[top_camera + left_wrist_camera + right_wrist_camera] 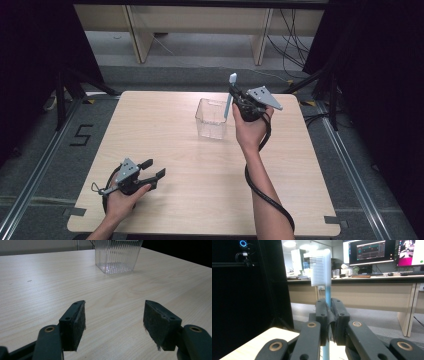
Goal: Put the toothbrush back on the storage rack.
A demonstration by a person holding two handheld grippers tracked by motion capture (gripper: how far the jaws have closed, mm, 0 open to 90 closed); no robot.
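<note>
The right gripper view looks level across the room, past the table: the right gripper (329,322) has its jaws pressed together on the light blue handle of a toothbrush (321,267), whose white bristled head stands upright above the pads. Behind the toothbrush that view takes in a long desk (372,287) carrying lit monitors (370,251) and a keyboard, and a black curtain to the left with a small ring-lit device high up. The high view gives what that one cannot: the right gripper (234,95) is raised just beside the far right edge of a clear plastic cup (211,118), and the toothbrush (231,95) runs down from its head towards the cup's rim. Whether its lower end is inside the cup I cannot tell.

The left gripper view runs low along the tabletop. The left gripper (114,322) has its jaws spread wide with nothing between the worn pads, and the cup (116,256) stands well beyond them, its ribbed walls and thick base see-through, with nothing to be seen in the lower part. From above, the left gripper (152,169) rests near the front left corner, well apart from the cup.

The table (165,150) is pale wood-grain laminate. Around it lies grey floor with a black "5" (81,135) taped left of the table, and dark curtains on both sides.
</note>
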